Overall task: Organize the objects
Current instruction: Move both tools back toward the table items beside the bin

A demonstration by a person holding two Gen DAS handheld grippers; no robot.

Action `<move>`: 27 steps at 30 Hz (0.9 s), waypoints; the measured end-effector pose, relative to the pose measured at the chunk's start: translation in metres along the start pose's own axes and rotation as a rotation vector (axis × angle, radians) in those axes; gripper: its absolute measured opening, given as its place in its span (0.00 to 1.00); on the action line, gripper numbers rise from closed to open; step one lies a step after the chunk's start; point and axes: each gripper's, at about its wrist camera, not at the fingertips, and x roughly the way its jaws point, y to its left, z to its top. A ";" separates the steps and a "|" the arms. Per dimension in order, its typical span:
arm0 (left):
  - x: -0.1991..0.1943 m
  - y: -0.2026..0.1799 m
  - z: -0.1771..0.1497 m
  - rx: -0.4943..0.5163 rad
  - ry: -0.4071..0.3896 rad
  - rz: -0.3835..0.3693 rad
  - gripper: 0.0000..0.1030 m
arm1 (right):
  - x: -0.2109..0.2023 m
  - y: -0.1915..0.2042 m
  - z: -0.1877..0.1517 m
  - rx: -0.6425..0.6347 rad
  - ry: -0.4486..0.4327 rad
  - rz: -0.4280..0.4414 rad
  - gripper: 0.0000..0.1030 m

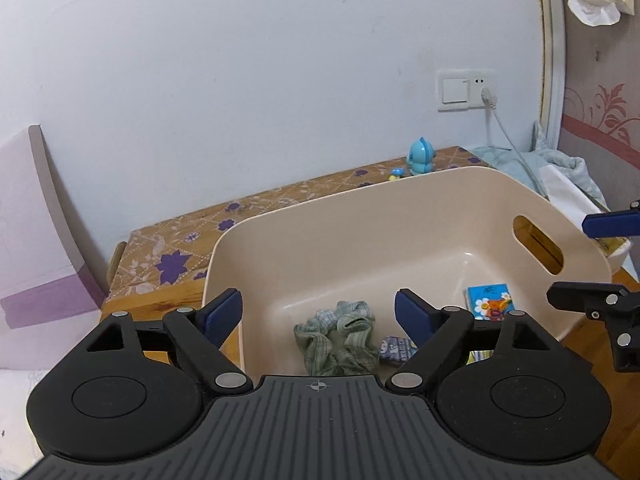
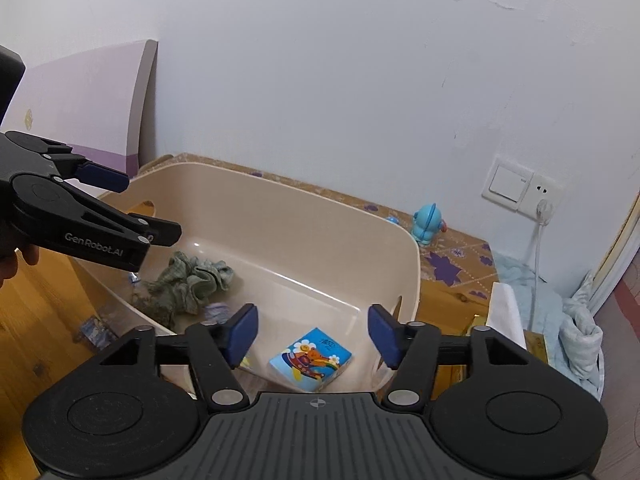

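Observation:
A beige plastic bin (image 1: 360,196) (image 2: 280,184) stands on a wooden table. In it lie a crumpled green checked cloth (image 1: 340,336) (image 2: 188,280), a blue tissue pack (image 1: 490,300) (image 2: 310,360) with a cartoon bear, and a small purple packet (image 1: 396,348) (image 2: 218,312). My left gripper (image 1: 318,312) (image 2: 144,208) hangs open over the bin's near left side, above the cloth, with nothing between its pads. My right gripper (image 2: 313,332) (image 1: 576,260) is open too, just above the tissue pack and not touching it.
A blue toy figure (image 1: 420,158) (image 2: 428,228) stands on the patterned cloth behind the bin. A plugged wall socket (image 1: 468,90), its cable and a light blue blanket (image 1: 560,164) are at the right. A purple board (image 1: 36,220) leans at the left. A small packet (image 2: 94,330) lies outside the bin.

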 end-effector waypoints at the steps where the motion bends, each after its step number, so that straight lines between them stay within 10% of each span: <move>1: -0.004 0.001 -0.001 -0.002 -0.001 -0.002 0.83 | -0.003 0.000 0.000 0.001 -0.003 0.000 0.70; 13: -0.041 0.011 -0.021 -0.048 -0.006 -0.021 0.85 | -0.029 -0.004 -0.008 0.010 -0.025 -0.008 0.95; 27: -0.065 0.019 -0.054 -0.094 0.031 -0.024 0.86 | -0.052 -0.002 -0.033 -0.010 0.003 -0.016 1.00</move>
